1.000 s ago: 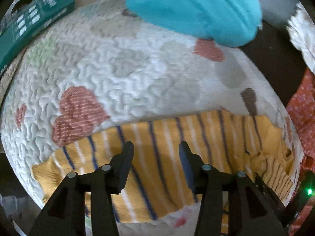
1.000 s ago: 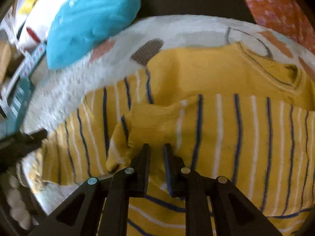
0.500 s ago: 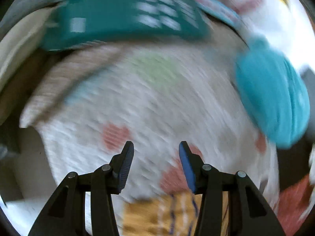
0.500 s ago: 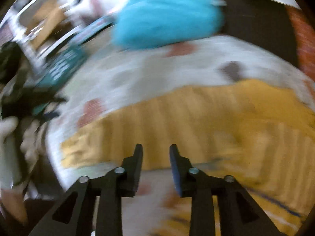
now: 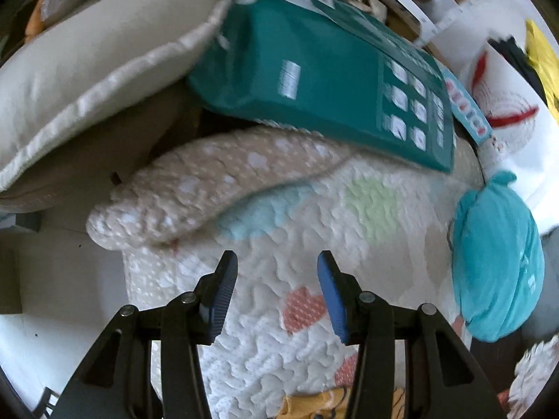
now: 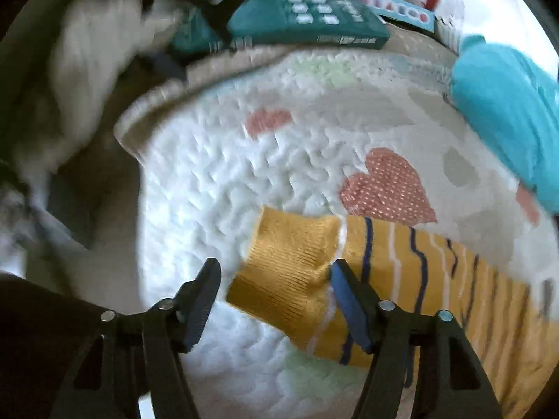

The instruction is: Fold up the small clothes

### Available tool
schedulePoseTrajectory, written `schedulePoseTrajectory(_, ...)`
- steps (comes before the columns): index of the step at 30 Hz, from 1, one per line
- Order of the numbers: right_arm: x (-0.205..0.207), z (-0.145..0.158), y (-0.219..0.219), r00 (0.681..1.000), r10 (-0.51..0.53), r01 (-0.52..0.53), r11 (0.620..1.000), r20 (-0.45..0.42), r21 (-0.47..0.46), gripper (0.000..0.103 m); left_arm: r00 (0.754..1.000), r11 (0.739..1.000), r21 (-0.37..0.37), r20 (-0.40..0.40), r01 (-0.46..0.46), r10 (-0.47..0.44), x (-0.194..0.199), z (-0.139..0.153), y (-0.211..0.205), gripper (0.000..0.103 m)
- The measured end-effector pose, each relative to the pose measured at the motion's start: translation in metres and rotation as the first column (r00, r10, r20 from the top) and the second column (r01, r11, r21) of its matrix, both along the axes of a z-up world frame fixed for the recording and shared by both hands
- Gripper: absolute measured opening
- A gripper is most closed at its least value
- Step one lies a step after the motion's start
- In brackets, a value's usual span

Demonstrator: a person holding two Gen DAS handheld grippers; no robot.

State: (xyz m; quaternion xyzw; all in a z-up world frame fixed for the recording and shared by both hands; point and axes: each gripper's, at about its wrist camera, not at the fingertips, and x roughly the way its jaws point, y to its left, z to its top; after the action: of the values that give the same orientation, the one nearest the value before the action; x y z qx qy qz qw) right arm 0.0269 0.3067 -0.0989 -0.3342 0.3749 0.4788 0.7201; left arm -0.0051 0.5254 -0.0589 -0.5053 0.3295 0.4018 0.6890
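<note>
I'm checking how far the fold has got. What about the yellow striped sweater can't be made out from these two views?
- Left wrist view: only a scrap of the yellow striped sweater shows; the bottom edge and the left claw cut off the rest.
- Right wrist view: the sweater's body runs off the right edge, so neckline and fold state are unseen; stripes there are blurred.
- Right claw: its right finger overlaps the cuff; contact unclear.

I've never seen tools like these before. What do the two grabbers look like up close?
Both look alike. The left gripper and the right gripper each have two black angular fingers with cut-out frames and round silver rivets. The inner pads are blue and finely ribbed. No cables, markings or sleeves show.
</note>
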Motion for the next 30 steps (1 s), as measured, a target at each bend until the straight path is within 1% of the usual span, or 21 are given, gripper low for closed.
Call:
schedulePoseTrajectory(1,0.002,0.000,-0.001,0.999,-0.021,0.021,1.000,0.037,-0.009,0.019,1.000,1.000,-0.001,0.006,0.019,-0.019,0.006,-0.001,-0.005,0.046)
schedulePoseTrajectory(2,0.010,0.007,-0.005,0.998,-0.063,0.062,0.998,0.025,0.010,0.012,0.999,0.999,-0.003,0.015,0.036,-0.036,0.006,-0.001,-0.009,0.046)
schedulePoseTrajectory(4,0.041,0.031,-0.029,0.978,-0.203,0.205,0.975,-0.039,0.083,0.012,0.991,0.992,-0.011,0.051,0.124,-0.123,0.021,0.000,-0.028,0.046)
schedulePoseTrajectory(5,0.053,0.043,-0.040,0.966,-0.257,0.259,0.959,-0.039,0.114,0.012,0.986,0.988,-0.012,0.064,0.156,-0.155,0.028,0.000,-0.036,0.047)
schedulePoseTrajectory(6,0.069,0.057,-0.056,0.946,-0.321,0.323,0.935,-0.041,0.147,0.012,0.972,0.976,-0.015,0.091,0.217,-0.215,0.041,0.001,-0.052,0.047)
schedulePoseTrajectory(8,0.105,0.089,-0.101,0.883,-0.465,0.467,0.857,-0.063,0.218,0.012,0.937,0.946,-0.038,0.152,0.323,-0.314,0.061,0.000,-0.078,0.050)
schedulePoseTrajectory(9,0.119,0.101,-0.122,0.851,-0.519,0.521,0.818,-0.075,0.243,0.012,0.907,0.919,-0.061,0.199,0.389,-0.371,0.073,-0.002,-0.096,0.051)
schedulePoseTrajectory(10,0.137,0.116,-0.154,0.801,-0.591,0.592,0.758,-0.093,0.273,0.012,0.873,0.888,-0.087,0.244,0.452,-0.421,0.084,-0.003,-0.115,0.051)
schedulePoseTrajectory(11,0.146,0.126,-0.171,0.770,-0.629,0.629,0.721,-0.109,0.290,0.012,0.837,0.852,-0.103,0.283,0.513,-0.469,0.095,-0.004,-0.136,0.051)
schedulePoseTrajectory(12,0.155,0.136,-0.193,0.737,-0.663,0.666,0.679,-0.131,0.308,0.012,0.787,0.805,-0.112,0.324,0.583,-0.525,0.107,-0.004,-0.163,0.051)
schedulePoseTrajectory(13,0.164,0.147,-0.221,0.698,-0.699,0.704,0.629,-0.156,0.329,0.012,0.745,0.765,-0.108,0.346,0.635,-0.570,0.117,-0.002,-0.186,0.051)
schedulePoseTrajectory(16,0.176,0.168,-0.269,0.627,-0.756,0.759,0.539,-0.189,0.365,0.012,0.620,0.652,-0.066,0.395,0.756,-0.678,0.137,0.006,-0.249,0.051)
schedulePoseTrajectory(17,0.176,0.174,-0.287,0.603,-0.774,0.775,0.511,-0.192,0.373,0.012,0.589,0.624,-0.060,0.412,0.779,-0.695,0.140,0.008,-0.261,0.052)
schedulePoseTrajectory(19,0.171,0.183,-0.319,0.562,-0.806,0.796,0.466,-0.186,0.385,0.012,0.507,0.549,-0.058,0.472,0.834,-0.721,0.152,0.009,-0.297,0.058)
schedulePoseTrajectory(20,0.169,0.186,-0.328,0.549,-0.815,0.804,0.453,-0.185,0.386,0.012,0.491,0.532,-0.058,0.480,0.845,-0.727,0.154,0.010,-0.307,0.062)
schedulePoseTrajectory(22,0.166,0.188,-0.357,0.507,-0.843,0.827,0.415,-0.181,0.380,0.012,0.456,0.490,-0.057,0.471,0.870,-0.755,0.163,0.005,-0.335,0.064)
schedulePoseTrajectory(24,0.165,0.184,-0.383,0.466,-0.866,0.849,0.379,-0.182,0.369,0.012,0.425,0.442,-0.063,0.424,0.895,-0.800,0.174,-0.003,-0.361,0.064)
schedulePoseTrajectory(25,0.163,0.178,-0.401,0.434,-0.880,0.866,0.349,-0.193,0.358,0.012,0.419,0.430,-0.067,0.396,0.901,-0.817,0.178,-0.008,-0.370,0.065)
schedulePoseTrajectory(27,0.162,0.166,-0.431,0.384,-0.898,0.892,0.300,-0.217,0.338,0.012,0.420,0.415,-0.083,0.296,0.906,-0.858,0.184,-0.021,-0.386,0.065)
schedulePoseTrajectory(29,0.157,0.148,-0.465,0.316,-0.920,0.922,0.239,-0.233,0.306,0.012,0.439,0.427,-0.103,0.186,0.898,-0.879,0.195,-0.038,-0.396,0.064)
schedulePoseTrajectory(30,0.156,0.138,-0.477,0.286,-0.931,0.932,0.216,-0.226,0.291,0.012,0.449,0.436,-0.115,0.163,0.893,-0.878,0.198,-0.045,-0.398,0.064)
